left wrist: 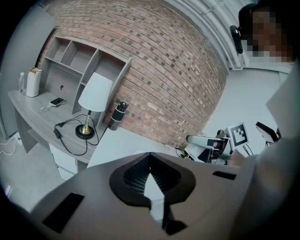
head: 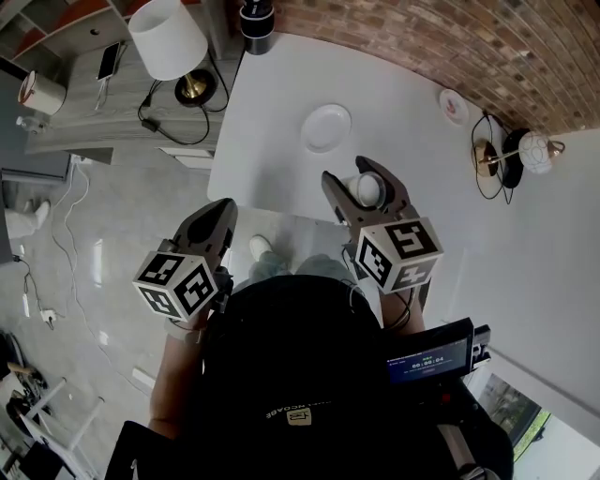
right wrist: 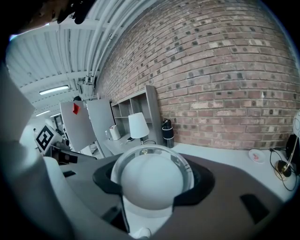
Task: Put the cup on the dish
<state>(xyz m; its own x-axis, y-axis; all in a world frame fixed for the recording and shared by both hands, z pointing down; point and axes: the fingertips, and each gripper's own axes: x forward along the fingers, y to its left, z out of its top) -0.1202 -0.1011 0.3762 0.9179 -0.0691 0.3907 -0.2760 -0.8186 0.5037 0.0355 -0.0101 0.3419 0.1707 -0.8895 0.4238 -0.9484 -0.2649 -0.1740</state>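
Note:
A white dish [head: 326, 127] lies on the white table [head: 272, 141], toward its middle. My right gripper [head: 367, 184] is shut on a white cup [head: 367, 190], held over the table's near part, just short and right of the dish. In the right gripper view the cup [right wrist: 152, 183] fills the space between the jaws, its rounded body toward the camera. My left gripper [head: 220, 217] is shut and holds nothing, hanging off the table's near left corner over the floor. In its own view the left gripper [left wrist: 150, 157] shows only bare ribbed pads.
A small patterned saucer [head: 453, 106] sits at the table's far right, a black bottle [head: 256, 23] at its far left corner. A white-shaded lamp [head: 169, 42] and a phone [head: 109, 61] are on the grey side desk. A brass globe lamp [head: 525, 150] stands at right.

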